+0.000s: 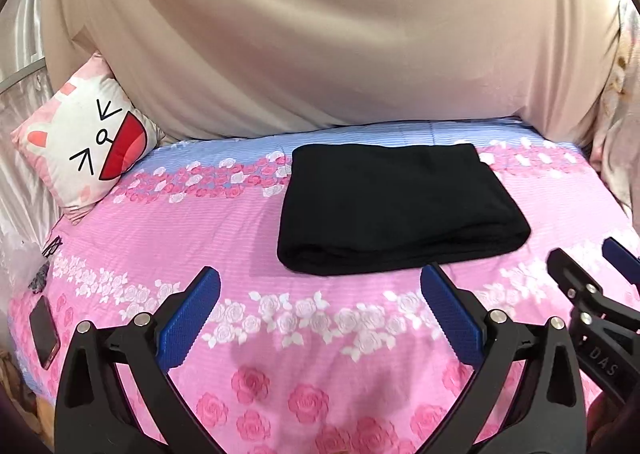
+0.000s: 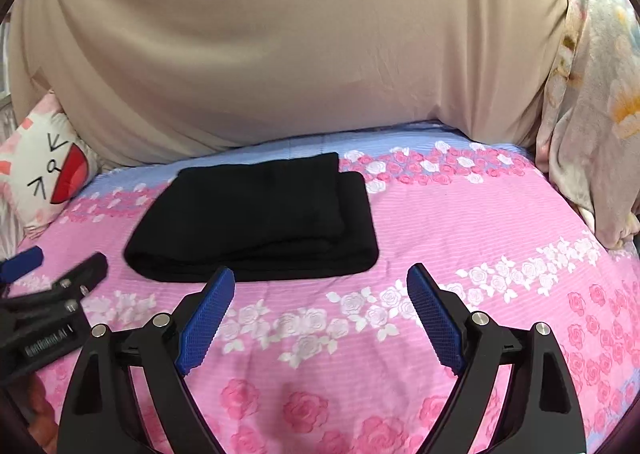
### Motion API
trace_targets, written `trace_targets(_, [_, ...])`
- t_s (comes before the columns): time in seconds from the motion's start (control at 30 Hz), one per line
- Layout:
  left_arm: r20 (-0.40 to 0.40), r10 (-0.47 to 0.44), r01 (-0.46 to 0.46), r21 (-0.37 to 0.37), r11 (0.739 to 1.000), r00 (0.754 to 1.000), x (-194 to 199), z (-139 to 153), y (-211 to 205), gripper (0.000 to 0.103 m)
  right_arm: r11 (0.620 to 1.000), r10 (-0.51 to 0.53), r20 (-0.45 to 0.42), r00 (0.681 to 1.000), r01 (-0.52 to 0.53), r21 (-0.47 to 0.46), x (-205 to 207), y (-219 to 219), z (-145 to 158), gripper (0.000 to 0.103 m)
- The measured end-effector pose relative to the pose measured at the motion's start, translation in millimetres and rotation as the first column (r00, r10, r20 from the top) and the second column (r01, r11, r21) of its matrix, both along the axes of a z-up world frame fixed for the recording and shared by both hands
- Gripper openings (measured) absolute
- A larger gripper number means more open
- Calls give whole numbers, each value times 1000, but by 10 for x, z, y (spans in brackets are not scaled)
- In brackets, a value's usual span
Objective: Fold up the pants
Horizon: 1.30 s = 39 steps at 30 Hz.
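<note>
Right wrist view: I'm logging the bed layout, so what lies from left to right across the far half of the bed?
Cat-face pillow → folded black pants → floral blanket bunched at the right edge.

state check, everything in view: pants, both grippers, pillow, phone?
pants: folded into a flat rectangle, lying on the bedsheet, nothing touching them
left gripper: open, empty, short of the pants
right gripper: open, empty, short of the pants
pillow: propped at the bed's left edge
phone: lying flat, screen dark
</note>
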<state>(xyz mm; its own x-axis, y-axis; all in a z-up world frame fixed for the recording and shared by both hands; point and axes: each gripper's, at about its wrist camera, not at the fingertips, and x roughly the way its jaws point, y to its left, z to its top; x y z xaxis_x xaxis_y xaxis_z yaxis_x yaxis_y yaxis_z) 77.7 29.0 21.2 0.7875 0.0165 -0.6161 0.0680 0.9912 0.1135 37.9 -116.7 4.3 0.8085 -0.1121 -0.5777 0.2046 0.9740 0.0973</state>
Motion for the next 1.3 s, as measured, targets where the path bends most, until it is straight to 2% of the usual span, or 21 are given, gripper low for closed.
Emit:
trace_targets(0.33, [39, 10, -11, 40, 999, 999, -332, 34, -31, 98, 1000, -2, 27, 1000, 2, -5, -272, 96, 69, 86])
trace_targets(0.63, [59, 20, -22, 29, 999, 998, -440, 59, -41, 98, 1000, -7, 31, 1000, 8, -7, -344, 60, 82, 86])
trace_targets(1.3, [41, 14, -15, 29, 999, 999, -418, -1, 4, 98, 1000, -5, 7, 1000, 5, -28, -345, 154, 27, 86])
